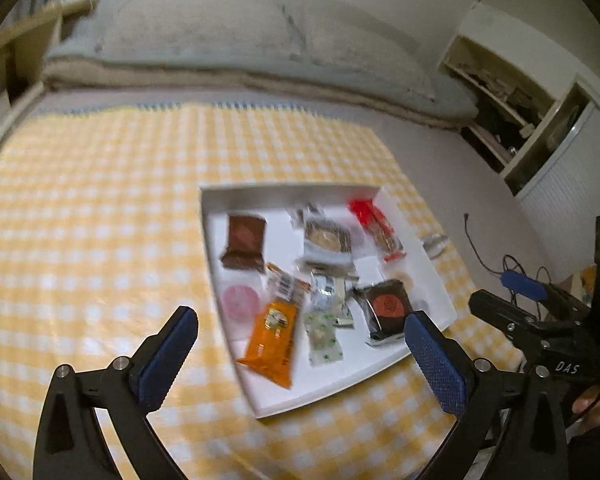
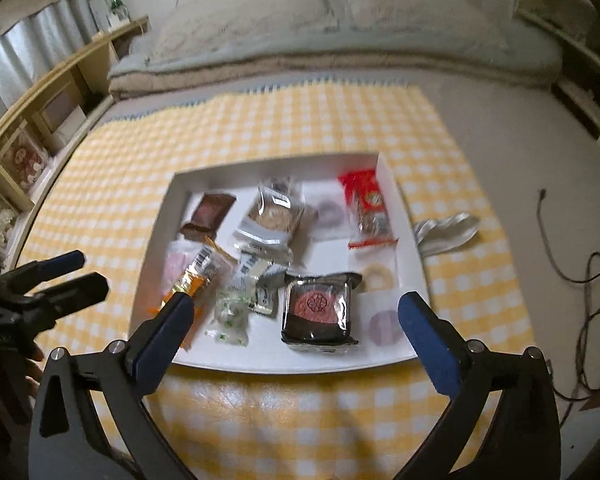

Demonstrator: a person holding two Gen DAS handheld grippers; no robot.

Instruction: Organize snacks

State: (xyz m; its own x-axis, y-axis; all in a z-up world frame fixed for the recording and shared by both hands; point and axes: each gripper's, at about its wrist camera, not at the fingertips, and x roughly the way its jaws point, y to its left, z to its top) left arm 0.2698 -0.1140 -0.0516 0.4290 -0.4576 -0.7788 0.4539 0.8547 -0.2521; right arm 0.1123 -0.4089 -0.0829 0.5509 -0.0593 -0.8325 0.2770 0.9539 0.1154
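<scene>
Snacks (image 2: 316, 308) lie jumbled in white tray (image 2: 156, 236) on checked cloth, both tongs, left (image 1: 300, 336) and right (image 2: 296, 316), wide and empty above; next grasp best takes one packet edge-on, clear of neighbours.

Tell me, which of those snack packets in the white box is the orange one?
The long orange packet at the box's near left edge, with a barcode at its far end. Its neighbours are brown, red, black, or clear with green specks.

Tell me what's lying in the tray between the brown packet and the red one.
A clear-wrapped round cookie pack lies between the brown packet and the red packet in the white tray; the right wrist view shows it best.
</scene>
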